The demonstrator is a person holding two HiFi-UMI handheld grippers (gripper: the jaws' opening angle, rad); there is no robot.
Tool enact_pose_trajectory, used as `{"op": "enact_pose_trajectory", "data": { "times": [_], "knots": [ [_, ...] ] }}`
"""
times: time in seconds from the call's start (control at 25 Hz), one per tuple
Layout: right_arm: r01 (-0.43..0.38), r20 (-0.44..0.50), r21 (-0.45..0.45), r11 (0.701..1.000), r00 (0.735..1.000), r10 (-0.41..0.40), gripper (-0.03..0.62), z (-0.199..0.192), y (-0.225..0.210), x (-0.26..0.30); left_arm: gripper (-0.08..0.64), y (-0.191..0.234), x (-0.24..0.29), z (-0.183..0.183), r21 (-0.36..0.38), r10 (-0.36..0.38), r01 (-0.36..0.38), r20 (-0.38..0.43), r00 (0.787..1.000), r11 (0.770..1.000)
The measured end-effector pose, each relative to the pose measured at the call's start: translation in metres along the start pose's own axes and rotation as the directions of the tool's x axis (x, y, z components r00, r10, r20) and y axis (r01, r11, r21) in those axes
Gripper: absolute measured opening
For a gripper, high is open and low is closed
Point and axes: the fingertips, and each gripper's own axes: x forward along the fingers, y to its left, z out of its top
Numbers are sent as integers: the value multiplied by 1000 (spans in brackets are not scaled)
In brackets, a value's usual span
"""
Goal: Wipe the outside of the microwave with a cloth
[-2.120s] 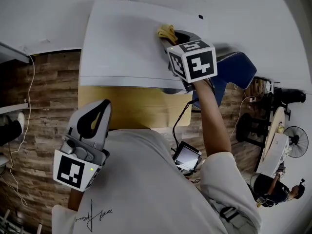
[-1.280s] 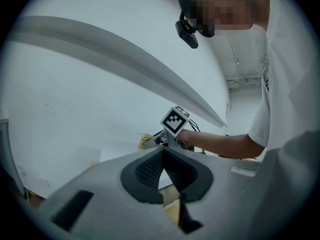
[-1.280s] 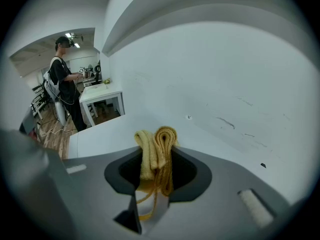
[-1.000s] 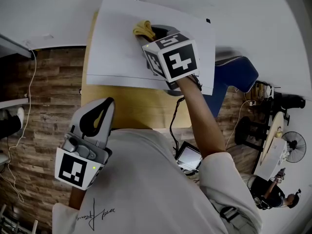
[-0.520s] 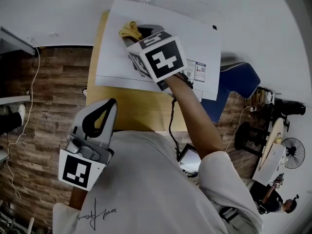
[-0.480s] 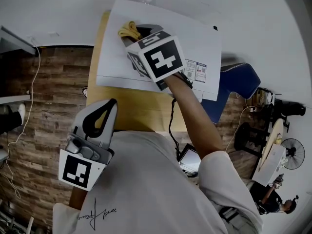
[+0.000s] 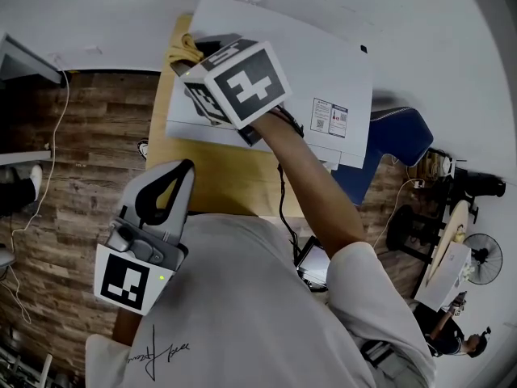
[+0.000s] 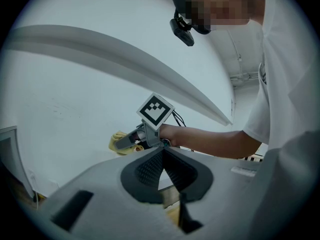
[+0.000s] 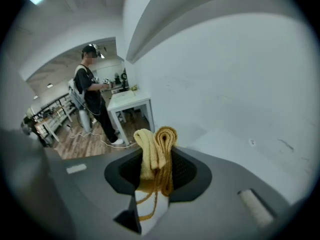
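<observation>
The right gripper (image 7: 194, 48) is clenched on a folded yellow cloth (image 9: 156, 151): in the right gripper view the cloth stands up between the two dark pads, its rolled folds poking out past the jaw tips and a loose thread hanging down below them. From the head view, this gripper reaches across the white microwave (image 7: 323, 63), and the cloth sits at the far left edge of the microwave's top, close to the white wall; whether the cloth actually presses on the surface cannot be told. The person's bare forearm (image 7: 311, 192) stretches over the front of the microwave, beside a small printed label (image 7: 327, 120) on its top. The left gripper (image 8: 162, 156) is held back near the person's body, over the near edge of the wooden table (image 7: 210, 184), well apart from the microwave; its jaws are closed together with nothing between them. A blue chair (image 7: 396, 136) stands to the right of the table on the wood-plank floor (image 7: 73, 152). In the right gripper view another person (image 9: 92, 99) stands in the background next to a small white table (image 9: 130, 101).
</observation>
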Motion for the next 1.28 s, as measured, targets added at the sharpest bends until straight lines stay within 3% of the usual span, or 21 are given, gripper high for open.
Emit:
{"op": "enact_pose_trajectory", "data": {
  "times": [0.12, 0.24, 0.4, 0.76, 1.04, 1.28],
  "knots": [
    [-93, 57, 21, 995, 994, 92, 124, 13, 25, -12, -9, -3, 0, -1, -3, -6, 6, -2, 1000, 1000],
    [-83, 78, -19, 996, 993, 85, 124, 14, 26, -37, -9, -6, 2, -5, 1, -32, 32, 3, 999, 999],
    [3, 65, -24, 1000, 998, -1, 124, -4, -6, -72, -9, -14, 9, -9, 4, -69, 69, 6, 998, 998],
    [199, -19, 95, 975, 980, -198, 124, -81, -89, -143, -9, -39, 20, -16, 14, -128, 128, -24, 991, 992],
    [324, -66, 191, 926, 946, -318, 124, -137, -138, -210, -9, -63, 24, -15, 31, -147, 149, -37, 988, 988],
    [432, -152, 183, 883, 900, -409, 124, -183, -168, -244, -9, -69, 33, -14, 40, -164, 165, -43, 986, 985]
  ]
}}
